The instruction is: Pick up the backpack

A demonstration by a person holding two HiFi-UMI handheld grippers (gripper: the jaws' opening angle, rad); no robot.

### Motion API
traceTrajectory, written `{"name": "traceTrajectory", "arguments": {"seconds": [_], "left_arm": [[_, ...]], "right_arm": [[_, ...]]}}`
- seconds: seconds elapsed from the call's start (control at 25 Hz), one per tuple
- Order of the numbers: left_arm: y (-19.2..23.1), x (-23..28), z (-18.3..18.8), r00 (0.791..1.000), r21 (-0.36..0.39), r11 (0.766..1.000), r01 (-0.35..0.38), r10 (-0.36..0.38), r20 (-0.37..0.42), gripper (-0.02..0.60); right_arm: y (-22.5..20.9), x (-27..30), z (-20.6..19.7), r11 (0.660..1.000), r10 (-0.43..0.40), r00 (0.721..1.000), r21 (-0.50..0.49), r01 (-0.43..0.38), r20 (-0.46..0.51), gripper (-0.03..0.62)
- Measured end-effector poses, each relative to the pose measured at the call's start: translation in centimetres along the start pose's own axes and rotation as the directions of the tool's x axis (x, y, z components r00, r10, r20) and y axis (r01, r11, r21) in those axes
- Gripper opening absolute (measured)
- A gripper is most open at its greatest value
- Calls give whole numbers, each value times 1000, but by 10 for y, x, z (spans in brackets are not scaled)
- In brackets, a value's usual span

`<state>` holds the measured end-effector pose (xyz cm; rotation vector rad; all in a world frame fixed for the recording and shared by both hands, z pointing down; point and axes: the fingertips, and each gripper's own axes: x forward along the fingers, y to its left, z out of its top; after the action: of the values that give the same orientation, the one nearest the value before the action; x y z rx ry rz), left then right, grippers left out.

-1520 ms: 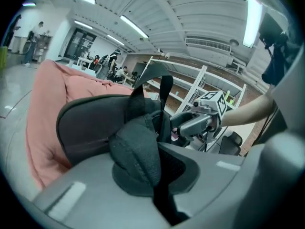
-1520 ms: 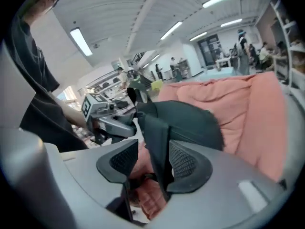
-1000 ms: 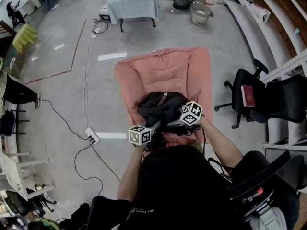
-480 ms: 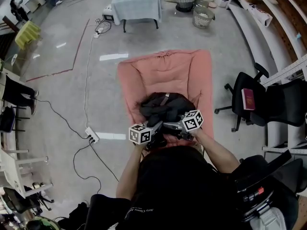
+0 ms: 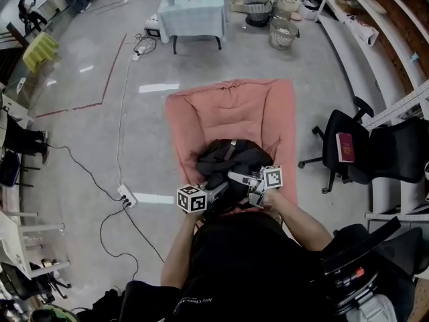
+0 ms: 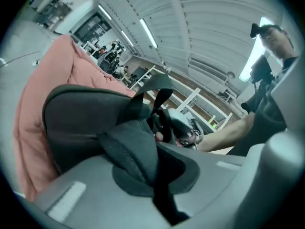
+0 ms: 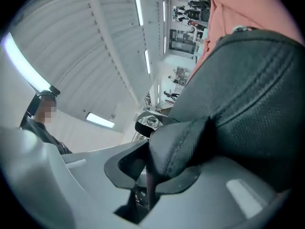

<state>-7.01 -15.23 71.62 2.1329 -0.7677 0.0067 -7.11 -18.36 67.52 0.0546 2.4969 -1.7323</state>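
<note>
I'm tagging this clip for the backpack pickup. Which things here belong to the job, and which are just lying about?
Job: backpack; left tongs, shut on it; right tongs, jaws have just been closing on its fabric.
Lying about: pink cushion under it, office chair, red book, clothed table, power strip, wire basket.

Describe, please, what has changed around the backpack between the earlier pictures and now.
The right tongs have rolled over, and their jaws have just been closing on a fold of the backpack, which now sits pinched between them. The left tongs stay clamped on a padded part of the backpack. The pink cushion lies where it was.
</note>
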Motion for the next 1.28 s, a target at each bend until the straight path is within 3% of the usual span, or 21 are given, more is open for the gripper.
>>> {"name": "traceTrajectory", "arguments": {"seconds": [0.12, 0.36, 0.56, 0.68, 0.8, 0.92, 1.12, 1.28], "left_arm": [[5, 4, 2, 999, 29, 999, -30, 30, -18, 3], [3, 8, 2, 995, 88, 996, -14, 22, -97, 3], [-10, 13, -1, 988, 69, 994, 80, -70, -137, 3], [-8, 23, 3, 990, 87, 995, 47, -35, -137, 3], [8, 31, 2, 988, 130, 989, -75, 92, -127, 3], [27, 25, 3, 976, 191, 966, -173, 195, -101, 3], [46, 29, 23, 922, 305, 881, -363, 387, -20, 5], [46, 36, 22, 891, 383, 825, -415, 454, -12, 5]], "right_arm": [[-5, 6, 1, 997, -53, 998, -49, 51, -30, 83], [-16, 9, -1, 982, -187, 981, 29, 186, 54, 71], [-17, -5, 1, 954, -288, 957, -73, 290, 39, 41], [-24, -20, 5, 896, -401, 912, -172, 409, 79, 40], [-32, -34, 6, 842, -478, 871, -223, 491, 112, 35], [-44, -40, 0, 759, -569, 817, -322, 566, 94, 31], [-47, -45, 22, 627, -676, 733, -464, 625, 73, 15], [-56, -65, 24, 460, -787, 611, -573, 678, 92, 15]]}}
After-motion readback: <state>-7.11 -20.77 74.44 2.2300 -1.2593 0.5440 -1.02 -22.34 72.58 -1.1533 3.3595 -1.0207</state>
